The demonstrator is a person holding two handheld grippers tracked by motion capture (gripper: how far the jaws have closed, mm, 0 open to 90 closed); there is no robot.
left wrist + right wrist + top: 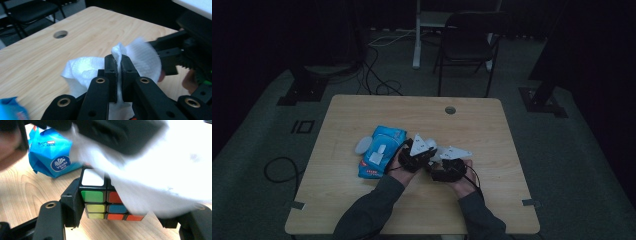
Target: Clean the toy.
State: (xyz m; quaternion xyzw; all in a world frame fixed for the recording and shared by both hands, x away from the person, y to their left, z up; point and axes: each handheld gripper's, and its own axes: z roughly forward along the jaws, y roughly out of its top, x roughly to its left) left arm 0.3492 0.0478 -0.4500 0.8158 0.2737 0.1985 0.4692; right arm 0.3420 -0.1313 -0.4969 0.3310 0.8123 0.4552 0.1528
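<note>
My left gripper (pixel 119 61) is shut on a white wipe (pixel 82 67), whose folds bulge out on both sides of the jaws. My right gripper (pixel 117 207) is shut on a colour puzzle cube (pixel 96 196) with white, green, yellow, blue and orange tiles. The wipe (pixel 155 177) lies over the cube's right half and hides the right jaw. In the high view both grippers meet mid-table, left gripper (pixel 424 150) beside right gripper (pixel 444 167). The left gripper's body (pixel 120 135) is blurred just above the cube.
A blue pack of wipes (pixel 379 150) lies left of the grippers, with a small pale object (pixel 363 146) at its left side. The wooden table (pixel 362 110) has a cable hole (pixel 450 110) near its far edge. A dark chair (pixel 467 40) stands beyond the table.
</note>
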